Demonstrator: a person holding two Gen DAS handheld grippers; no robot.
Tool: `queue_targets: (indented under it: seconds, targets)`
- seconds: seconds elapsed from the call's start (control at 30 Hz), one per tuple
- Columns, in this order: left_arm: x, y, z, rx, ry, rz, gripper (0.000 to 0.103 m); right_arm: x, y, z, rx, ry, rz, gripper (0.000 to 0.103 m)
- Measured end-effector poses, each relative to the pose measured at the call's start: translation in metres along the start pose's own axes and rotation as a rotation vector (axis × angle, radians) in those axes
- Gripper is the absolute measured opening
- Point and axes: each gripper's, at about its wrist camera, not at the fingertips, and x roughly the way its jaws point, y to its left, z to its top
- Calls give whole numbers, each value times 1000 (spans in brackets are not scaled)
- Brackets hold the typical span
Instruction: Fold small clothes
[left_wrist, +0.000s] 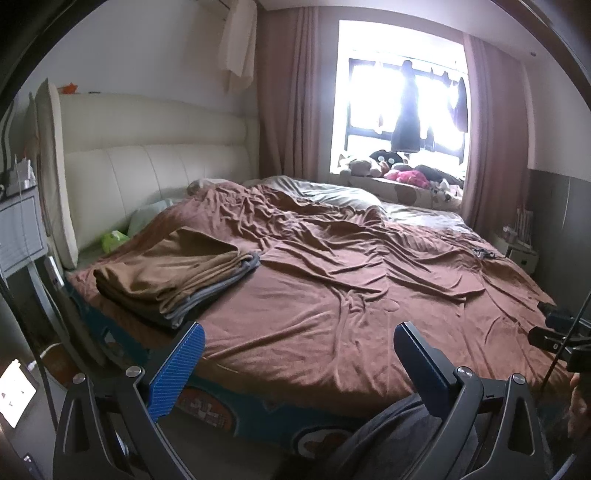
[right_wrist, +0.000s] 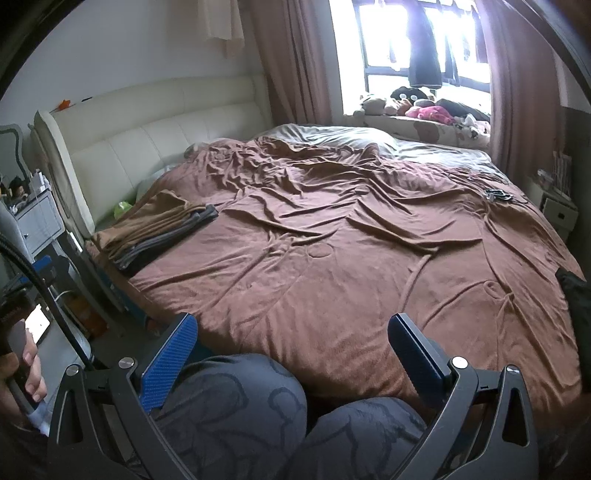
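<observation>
2 spread, empty tongs (left_wrist: 299, 338) (right_wrist: 293, 330), folded clothes stack (left_wrist: 173, 273) far left ahead.

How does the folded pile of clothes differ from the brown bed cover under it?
The pile is folded flat with straight layered edges; the bed cover lies spread out and wrinkled. The pile is small, near the headboard corner; the cover spans most of the bed. The pile shows tan, grey and dark layers; the cover is one reddish brown. Both are soft cloth, and neither gripper touches them.

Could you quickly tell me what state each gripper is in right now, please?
Left gripper: open, holding nothing, above the bed edge.
Right gripper: open, holding nothing.
</observation>
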Motion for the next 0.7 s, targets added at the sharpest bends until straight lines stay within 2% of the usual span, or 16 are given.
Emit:
queue_targets:
  seconds: [0.7]
  targets:
    - [1,-1,1,1,-10,8,103,1,3,-1,-9,2,-10,103]
